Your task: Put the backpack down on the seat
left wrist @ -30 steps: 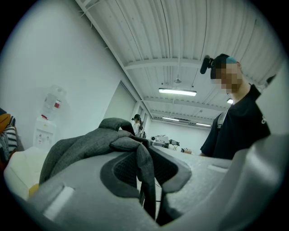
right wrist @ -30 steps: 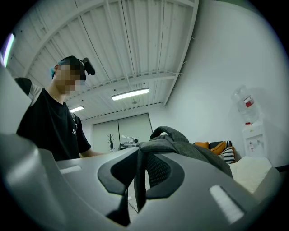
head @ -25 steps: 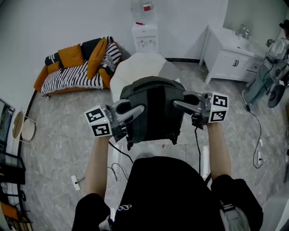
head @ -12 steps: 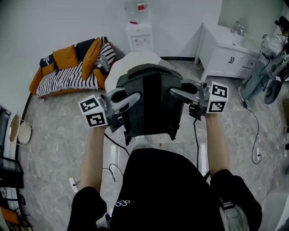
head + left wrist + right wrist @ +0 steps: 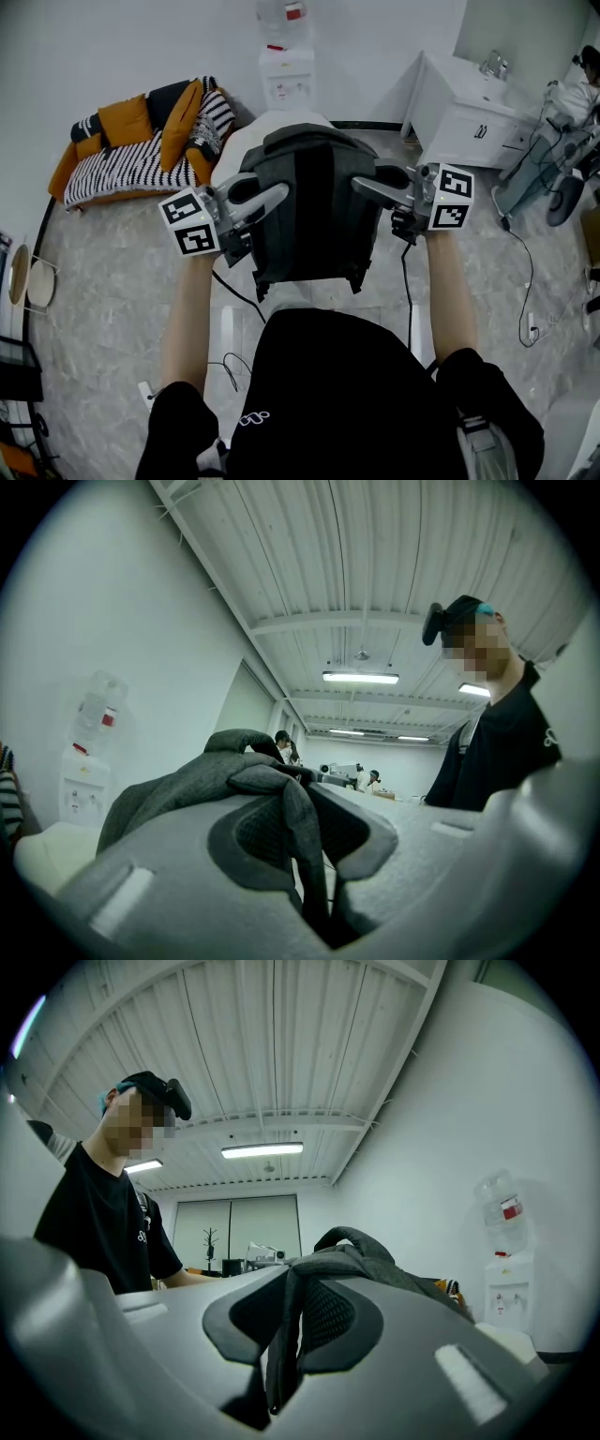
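I hold a dark grey backpack (image 5: 314, 202) up in the air, in front of the person's chest. My left gripper (image 5: 277, 195) is shut on a fold of its fabric at the left side, and my right gripper (image 5: 360, 186) is shut on the fabric at the right side. In the left gripper view the pinched grey strap (image 5: 302, 822) runs down between the jaws. The right gripper view shows the same: a strip of the backpack (image 5: 286, 1321) is clamped between the pads. The white seat (image 5: 232, 152) lies below and behind the backpack, mostly hidden by it.
An orange sofa with a striped blanket (image 5: 131, 145) stands at the far left. A water dispenser (image 5: 286, 70) is against the back wall. A white sink cabinet (image 5: 464, 112) is at the right. Cables (image 5: 232, 292) trail over the grey floor.
The backpack and both grippers have moved a little forward and up, covering more of the white seat. Both grips are unchanged.
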